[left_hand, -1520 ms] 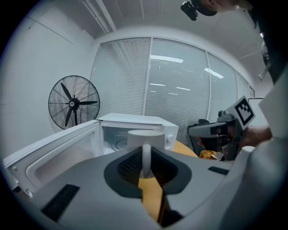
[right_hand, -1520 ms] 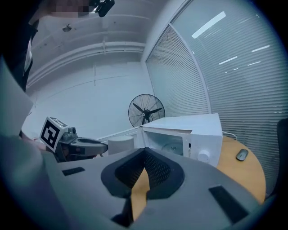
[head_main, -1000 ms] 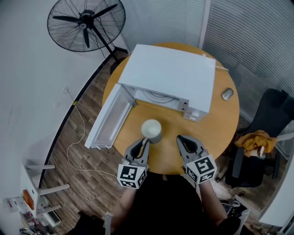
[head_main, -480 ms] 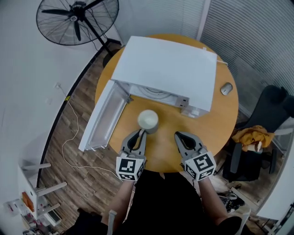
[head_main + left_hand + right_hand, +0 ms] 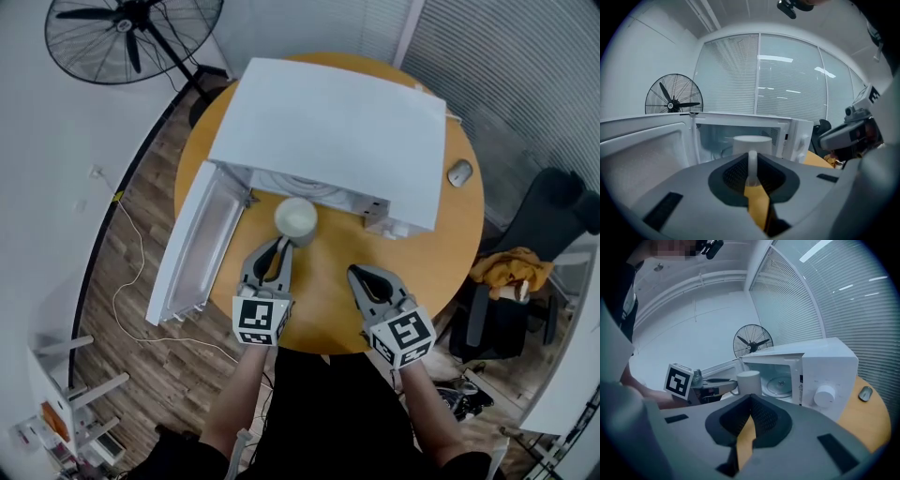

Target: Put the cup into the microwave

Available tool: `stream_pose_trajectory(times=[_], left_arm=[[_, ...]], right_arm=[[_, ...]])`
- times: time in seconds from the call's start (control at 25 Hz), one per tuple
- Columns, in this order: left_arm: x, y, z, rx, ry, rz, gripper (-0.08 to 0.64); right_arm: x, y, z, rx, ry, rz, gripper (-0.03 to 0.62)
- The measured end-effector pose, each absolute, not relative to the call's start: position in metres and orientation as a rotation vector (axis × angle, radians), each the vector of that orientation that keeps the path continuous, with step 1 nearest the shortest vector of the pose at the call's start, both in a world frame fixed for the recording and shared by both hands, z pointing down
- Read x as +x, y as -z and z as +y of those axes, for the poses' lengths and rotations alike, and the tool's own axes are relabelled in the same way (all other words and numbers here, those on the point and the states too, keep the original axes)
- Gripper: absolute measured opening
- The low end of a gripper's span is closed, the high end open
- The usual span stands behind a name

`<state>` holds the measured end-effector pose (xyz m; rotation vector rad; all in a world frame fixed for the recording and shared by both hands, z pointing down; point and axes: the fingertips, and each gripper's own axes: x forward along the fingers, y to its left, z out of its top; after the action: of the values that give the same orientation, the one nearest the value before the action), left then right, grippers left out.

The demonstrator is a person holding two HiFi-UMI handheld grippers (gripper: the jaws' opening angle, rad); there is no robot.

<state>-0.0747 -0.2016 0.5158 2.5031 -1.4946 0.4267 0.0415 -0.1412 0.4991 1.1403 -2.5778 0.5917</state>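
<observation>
Seen from above, a round wooden counter (image 5: 328, 305) carries a white microwave (image 5: 337, 131) whose door (image 5: 192, 248) stands wide open, swung out to the person's left. A white cup (image 5: 296, 220) sits just in front of the open oven mouth, at its threshold and not inside; no view shows whether its base touches the counter. The left tool (image 5: 282, 246) reaches toward it from the near edge, and its own camera shows both jaws pressed together on the cup's thin white handle (image 5: 752, 164), with the cup upright straight ahead and the oven cavity behind it. The right tool (image 5: 356, 274) hovers to the right of the cup, apart from it; its jaws are closed tip to tip with nothing between them. From that tool's camera, a round glass plate (image 5: 779, 385) shows inside the oven. A small grey mouse (image 5: 459, 172) lies on the counter to the right of the microwave. A black fan (image 5: 127, 33) stands on the wood floor (image 5: 141, 234) at the far left, and a dark chair (image 5: 553, 234) holding a yellow cloth (image 5: 514, 277) sits to the right.
</observation>
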Motion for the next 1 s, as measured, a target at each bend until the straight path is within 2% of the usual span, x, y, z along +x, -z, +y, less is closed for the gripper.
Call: stream_pose_trajectory(times=[1.0], left_arm=[[-0.071, -0.569, -0.322, 2.589, -0.397, -1.518, 0.038]], right_arm=[[0.039, -0.539, -0.152, 1.207, -0.683, -2.446, 0.011]])
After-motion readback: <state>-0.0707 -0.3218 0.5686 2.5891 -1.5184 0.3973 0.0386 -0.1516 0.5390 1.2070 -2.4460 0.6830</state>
